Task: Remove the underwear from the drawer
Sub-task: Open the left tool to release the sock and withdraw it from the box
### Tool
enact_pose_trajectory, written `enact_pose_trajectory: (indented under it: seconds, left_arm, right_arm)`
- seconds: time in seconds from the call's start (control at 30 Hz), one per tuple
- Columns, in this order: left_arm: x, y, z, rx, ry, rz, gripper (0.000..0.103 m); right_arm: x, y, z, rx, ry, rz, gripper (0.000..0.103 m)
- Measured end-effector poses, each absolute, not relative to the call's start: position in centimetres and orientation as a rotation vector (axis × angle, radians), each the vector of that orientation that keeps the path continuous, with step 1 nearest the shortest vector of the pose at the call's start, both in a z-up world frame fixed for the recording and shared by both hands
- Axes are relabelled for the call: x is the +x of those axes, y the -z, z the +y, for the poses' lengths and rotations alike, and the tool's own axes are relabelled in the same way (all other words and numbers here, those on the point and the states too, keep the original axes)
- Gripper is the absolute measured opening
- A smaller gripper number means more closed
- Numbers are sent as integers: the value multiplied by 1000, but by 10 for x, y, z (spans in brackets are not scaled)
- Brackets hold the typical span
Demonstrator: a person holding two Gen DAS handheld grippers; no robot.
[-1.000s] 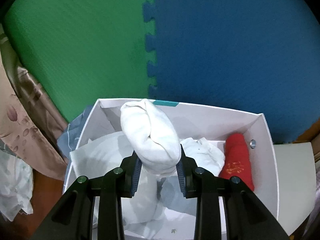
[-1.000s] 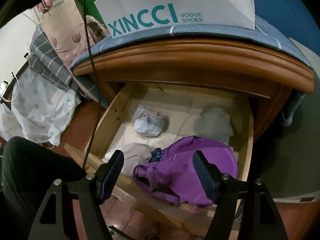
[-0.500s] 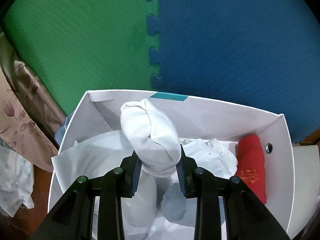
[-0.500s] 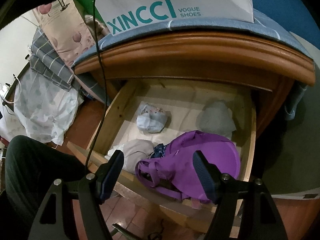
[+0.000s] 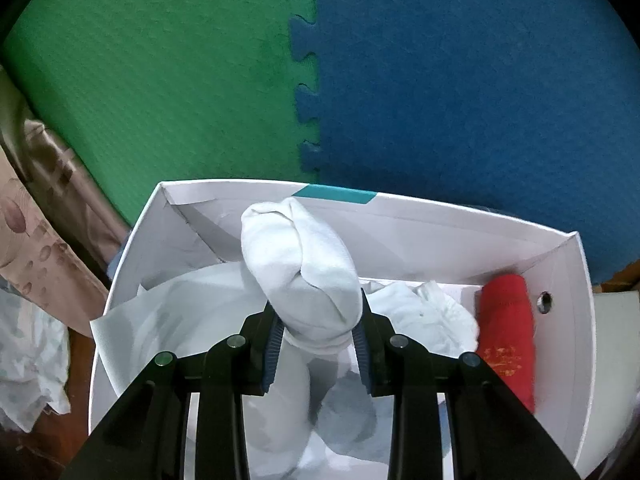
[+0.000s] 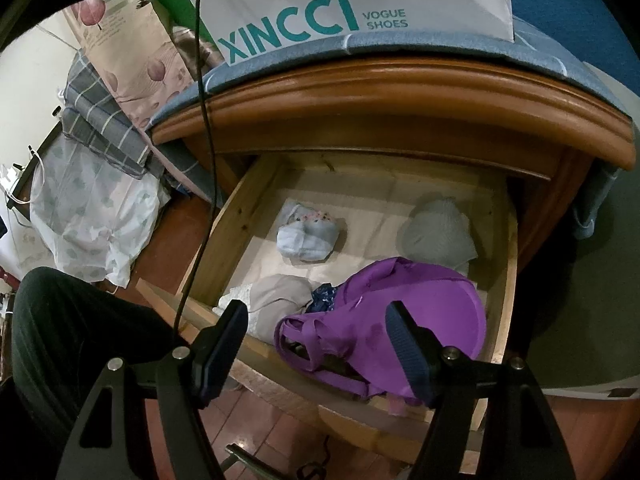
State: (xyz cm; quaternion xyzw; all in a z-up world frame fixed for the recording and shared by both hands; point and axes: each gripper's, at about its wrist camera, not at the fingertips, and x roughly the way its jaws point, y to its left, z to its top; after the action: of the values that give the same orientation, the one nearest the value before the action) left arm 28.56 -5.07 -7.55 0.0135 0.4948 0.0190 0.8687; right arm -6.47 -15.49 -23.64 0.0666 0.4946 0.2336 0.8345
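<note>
My left gripper [image 5: 318,322] is shut on a rolled white underwear [image 5: 300,264] and holds it over a white shoe box [image 5: 582,332]. In the box lie white garments [image 5: 424,316] and a red rolled garment [image 5: 506,336]. My right gripper [image 6: 316,340] is open and empty above the front of an open wooden drawer [image 6: 508,280]. In the drawer lie a purple garment [image 6: 400,320], a beige roll [image 6: 280,294], a light blue patterned roll [image 6: 306,232] and a grey roll [image 6: 438,234].
Green and blue foam mats [image 5: 304,80] stand behind the box. The shoe box [image 6: 320,12] shows on the cabinet top [image 6: 400,92] in the right wrist view. Bedding and a plastic bag [image 6: 92,208] lie left. A cable [image 6: 204,120] hangs down beside the drawer. A dark-clad leg [image 6: 68,328] is at lower left.
The left gripper with the white roll has moved nearer over the box. The right gripper has shifted slightly towards the drawer, still open.
</note>
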Motion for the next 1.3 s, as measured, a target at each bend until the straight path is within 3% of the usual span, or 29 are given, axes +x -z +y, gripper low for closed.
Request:
enact_pose_trajectory:
  seconds: [0.93, 1.3]
  left_arm:
    - [295, 88, -43, -15, -35, 1109, 31]
    - [298, 94, -43, -22, -45, 1136, 39]
  right_arm:
    - [-66, 235, -154, 139, -495, 1057, 73]
    - [-65, 234, -154, 140, -497, 1058, 73]
